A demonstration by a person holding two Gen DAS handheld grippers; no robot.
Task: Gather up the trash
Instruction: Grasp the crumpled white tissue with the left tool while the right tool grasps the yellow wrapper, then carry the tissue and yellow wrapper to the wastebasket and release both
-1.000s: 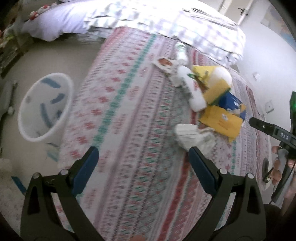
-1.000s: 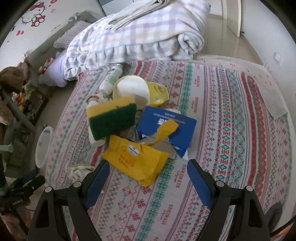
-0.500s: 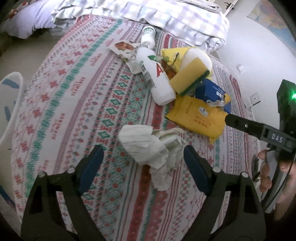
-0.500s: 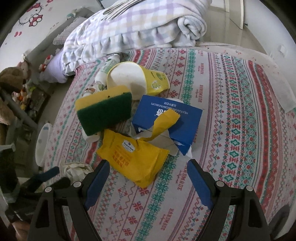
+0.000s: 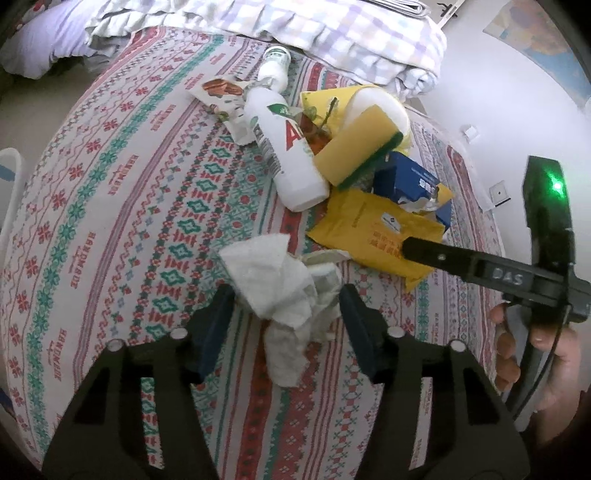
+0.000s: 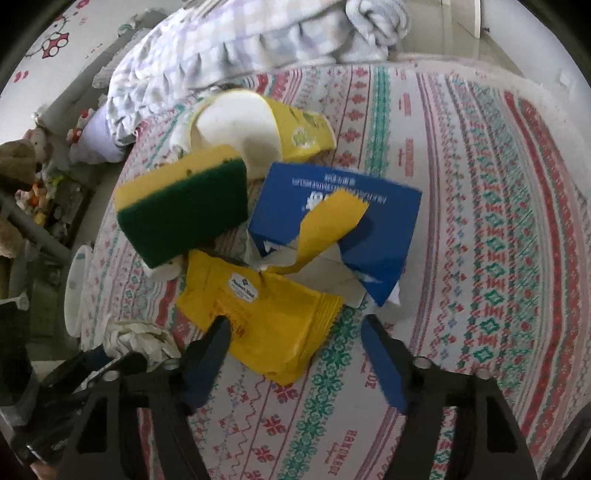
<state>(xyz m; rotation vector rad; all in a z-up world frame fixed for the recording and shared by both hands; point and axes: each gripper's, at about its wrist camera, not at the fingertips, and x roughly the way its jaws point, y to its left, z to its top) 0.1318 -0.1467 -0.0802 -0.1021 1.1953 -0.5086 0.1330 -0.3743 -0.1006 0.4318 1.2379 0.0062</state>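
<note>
While its jaws have just been closing, the left gripper (image 5: 286,314) straddles a crumpled white tissue wad (image 5: 277,284); whether the blue pads press the paper cannot be told.
Right gripper (image 6: 295,345): jaws likewise just closing, still parted, one pad over the near corner of a yellow snack packet (image 6: 258,314), the other over bare bedspread; no squeeze on the packet is visible.
Right hand (image 5: 532,354): seen in the left view, wrapped around its tool's handle.

Trash heap, outward from the packet:
- torn blue carton (image 6: 332,214) with a yellow strip across it, overlapping the packet's far edge;
- yellow-and-green sponge (image 6: 181,206), tilted on the heap;
- white plastic bottle (image 5: 284,147), lying on its side beside the sponge;
- yellow wrapper with a white disc (image 6: 266,129);
- printed food wrapper (image 5: 221,90) and a small capped bottle (image 5: 275,64) at the far end.

Patterned bedspread (image 5: 129,203): wide bare stretch on the picture-left of the tissue and on the picture-right of the carton. Folded checked quilt (image 5: 314,26) bounds the far edge.

White bin (image 6: 75,291): on the floor beside the bed's edge, only its rim in view, contents not visible.
</note>
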